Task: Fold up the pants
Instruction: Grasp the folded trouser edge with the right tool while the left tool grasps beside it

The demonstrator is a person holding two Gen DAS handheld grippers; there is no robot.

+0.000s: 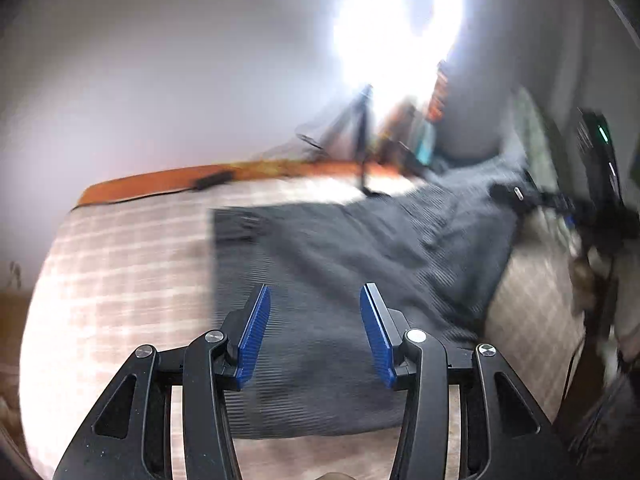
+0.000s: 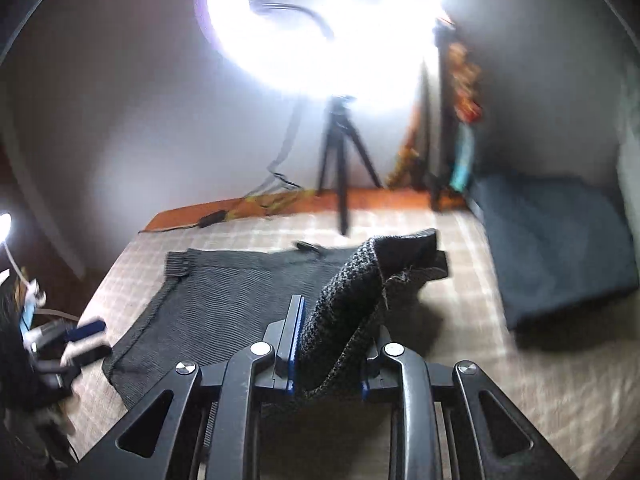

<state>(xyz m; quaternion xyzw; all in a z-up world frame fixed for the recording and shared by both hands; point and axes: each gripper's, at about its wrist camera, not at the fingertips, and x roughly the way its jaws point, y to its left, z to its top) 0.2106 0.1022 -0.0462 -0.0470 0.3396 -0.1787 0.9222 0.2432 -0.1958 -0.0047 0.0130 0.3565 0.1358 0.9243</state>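
The dark grey ribbed knit pants point(image 2: 224, 300) lie spread across the bed, on its pale checked bedcover point(image 2: 472, 364), with one end of the fabric lifted off the surface and bunched up between the fingers of my right gripper point(image 2: 334, 346). That raised end stands as a thick fold in front of my right camera, its coarse weave plain to see, and my blue-padded fingers point(image 2: 297, 344) are pressed in on it from both sides. From my left camera the same pants point(image 1: 320, 300) run away from me as a long dark strip, flat near me and rumpled towards the far right, where my other gripper holds them. My left gripper point(image 1: 316, 330) hovers over the near part of the cloth with its ribbed blue fingers point(image 1: 254, 332) set wide apart and nothing between them; I cannot tell whether their tips touch the fabric. Beyond the pants, at the far edge of the bed, runs an orange-brown wooden ledge point(image 2: 376, 198) with a small black box and cable point(image 2: 210, 219) on it. A black tripod point(image 2: 342, 160) stands there, one leg reaching down onto the bedcover, carrying a glaring white ring light point(image 2: 320, 20) against the plain pale wall point(image 1: 160, 80). To the right lies a folded dark blue-grey blanket point(image 2: 556, 240), well apart from the lifted end. Both views are blurred.
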